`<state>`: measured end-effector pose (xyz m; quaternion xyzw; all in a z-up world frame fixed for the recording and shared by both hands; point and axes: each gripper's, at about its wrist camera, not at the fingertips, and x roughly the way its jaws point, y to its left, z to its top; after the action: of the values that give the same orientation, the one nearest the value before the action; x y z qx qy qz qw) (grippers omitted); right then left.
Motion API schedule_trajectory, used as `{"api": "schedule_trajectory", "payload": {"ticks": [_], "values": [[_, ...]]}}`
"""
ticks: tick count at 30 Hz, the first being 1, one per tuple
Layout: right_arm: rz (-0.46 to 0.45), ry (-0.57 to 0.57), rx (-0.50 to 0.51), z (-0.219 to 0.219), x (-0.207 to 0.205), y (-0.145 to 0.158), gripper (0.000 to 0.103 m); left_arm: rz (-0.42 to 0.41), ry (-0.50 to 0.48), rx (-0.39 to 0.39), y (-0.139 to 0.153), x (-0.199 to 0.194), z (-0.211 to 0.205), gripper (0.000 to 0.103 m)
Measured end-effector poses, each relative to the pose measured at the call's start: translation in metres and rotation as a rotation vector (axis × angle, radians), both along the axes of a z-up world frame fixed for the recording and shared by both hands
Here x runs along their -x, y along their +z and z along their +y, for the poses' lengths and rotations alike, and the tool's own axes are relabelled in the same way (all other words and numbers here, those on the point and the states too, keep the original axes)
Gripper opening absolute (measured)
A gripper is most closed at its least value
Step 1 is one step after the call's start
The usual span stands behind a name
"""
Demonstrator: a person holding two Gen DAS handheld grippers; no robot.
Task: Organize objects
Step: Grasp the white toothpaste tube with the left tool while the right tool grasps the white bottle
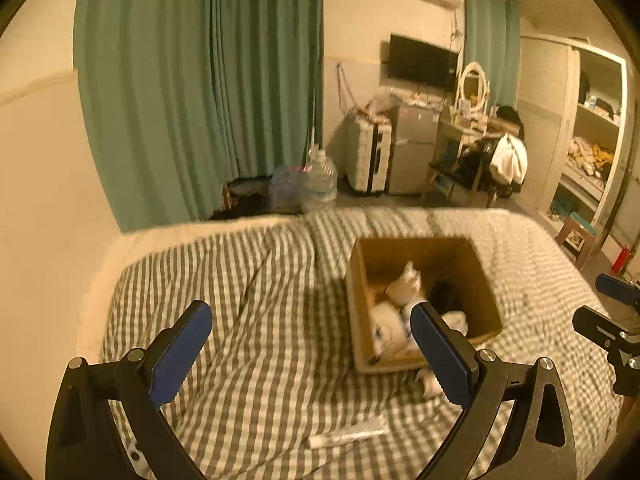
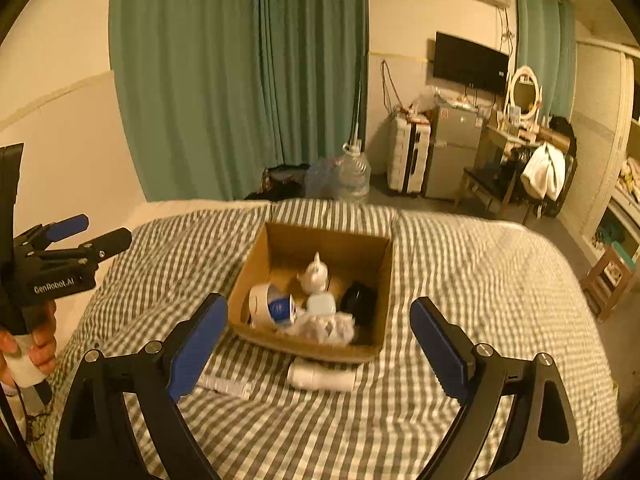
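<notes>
The right gripper hung over the bed with its blue-padded fingers spread wide and nothing between them. The left gripper did likewise, its fingers apart and empty; the person's hand gripped its handle at the left edge of the right wrist view. Below them on the grey-and-white checked bedcover lay a white cylindrical bottle on its side, just in front of the box, and a flat white packet near it. Beyond these sat an open brown cardboard box, holding a white round jar with a blue label, a white pointed-top bottle, a black object and crumpled white material. Farther off, past the foot of the bed, stood a clear water jug before green curtains.
</notes>
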<state>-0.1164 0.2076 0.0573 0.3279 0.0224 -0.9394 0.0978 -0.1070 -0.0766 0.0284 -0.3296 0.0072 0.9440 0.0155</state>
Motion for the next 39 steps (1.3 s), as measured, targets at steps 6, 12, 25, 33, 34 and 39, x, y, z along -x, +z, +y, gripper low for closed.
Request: {"api": "schedule_trajectory", "payload": {"ticks": [6, 12, 25, 33, 34, 39], "values": [[-0.106, -0.001, -0.022, -0.007, 0.013, -0.075, 0.093, -0.128, 0.015, 0.030, -0.080, 0.010, -0.003, 0.102], [-0.204, -0.020, -0.062, -0.014, 0.031, -0.144, 0.093, -0.213, -0.032, 0.156, -0.153, 0.018, 0.017, 0.102], [-0.288, -0.046, -0.079, -0.023, 0.038, -0.200, 0.093, -0.402, -0.192, 0.257, -0.229, 0.017, 0.046, 0.098], [-0.306, -0.041, -0.100, -0.027, 0.043, -0.207, 0.093, -0.541, -0.338, 0.263, -0.252, 0.011, 0.066, 0.088], [-0.309, -0.047, -0.098, -0.025, 0.044, -0.208, 0.093, -0.555, -0.345, 0.256, -0.254, 0.013, 0.066, 0.085], [-0.324, -0.061, -0.065, -0.019, 0.047, -0.211, 0.093, -0.540, -0.421, 0.253, -0.251, 0.006, 0.078, 0.034]]}}
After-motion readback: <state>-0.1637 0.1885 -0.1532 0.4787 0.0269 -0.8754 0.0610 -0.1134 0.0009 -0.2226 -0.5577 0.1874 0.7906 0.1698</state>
